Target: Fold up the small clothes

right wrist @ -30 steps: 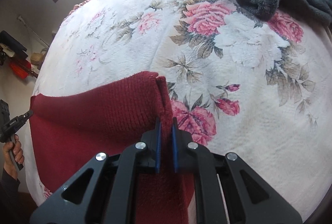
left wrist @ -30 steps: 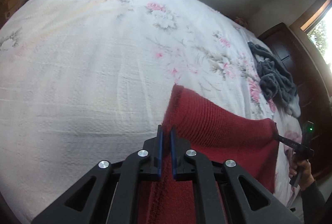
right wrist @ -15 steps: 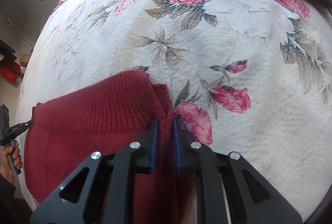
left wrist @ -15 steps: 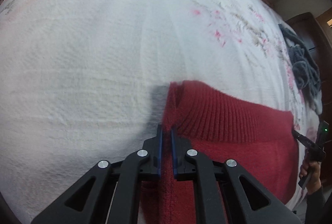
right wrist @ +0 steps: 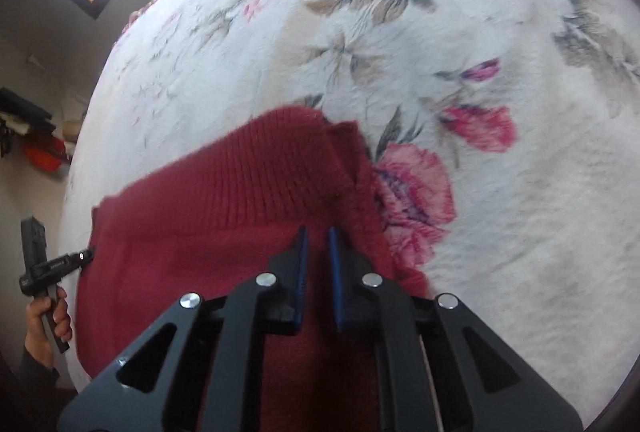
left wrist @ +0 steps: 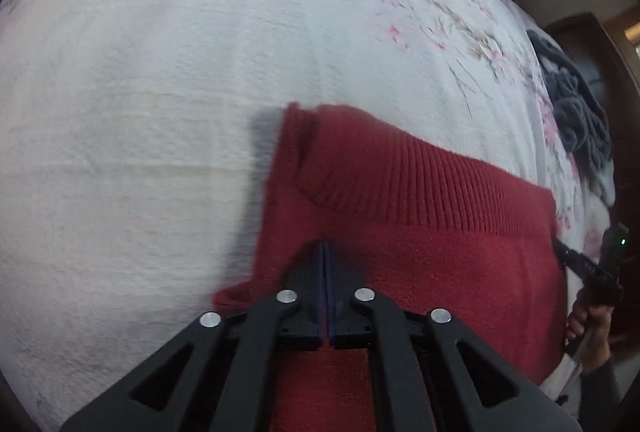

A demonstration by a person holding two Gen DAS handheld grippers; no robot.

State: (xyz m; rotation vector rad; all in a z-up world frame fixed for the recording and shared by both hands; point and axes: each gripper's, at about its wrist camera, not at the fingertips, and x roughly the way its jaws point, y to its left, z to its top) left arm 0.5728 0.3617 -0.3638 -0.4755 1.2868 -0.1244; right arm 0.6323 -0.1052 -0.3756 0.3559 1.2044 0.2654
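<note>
Red knitwear [left wrist: 420, 216] lies spread on the near part of a bed under a white bedspread [left wrist: 160, 112] printed with pink roses. A ribbed band [left wrist: 420, 184] runs along the garment's far edge, from its left corner to its right corner, and the plainer knit below it reaches back under both cameras.

The left gripper [left wrist: 325, 244] sits over the garment's left part, just behind the ribbed band. Its jaws are pressed together with only a thin dark line between the blue pads; whether any cloth is pinched in that line cannot be told. To the left of the fingers a flap of red cloth juts out over the bedspread.

The right gripper [right wrist: 318, 232] sits over the garment's right part [right wrist: 240, 200], also just behind the band. Its jaws stand slightly apart, with a narrow gap showing red knit behind it, and the pads do not visibly clamp the fabric. The band's right corner is rumpled into a small upright fold just beyond the fingertips.

Each camera catches the other tool at the garment's opposite edge: the right hand [left wrist: 592, 324] gripping a black handle, and the left hand [right wrist: 44, 316] doing likewise.

A dark grey fuzzy cloth [left wrist: 576, 108] lies bunched at the far right of the bed, well apart from the red piece.
</note>
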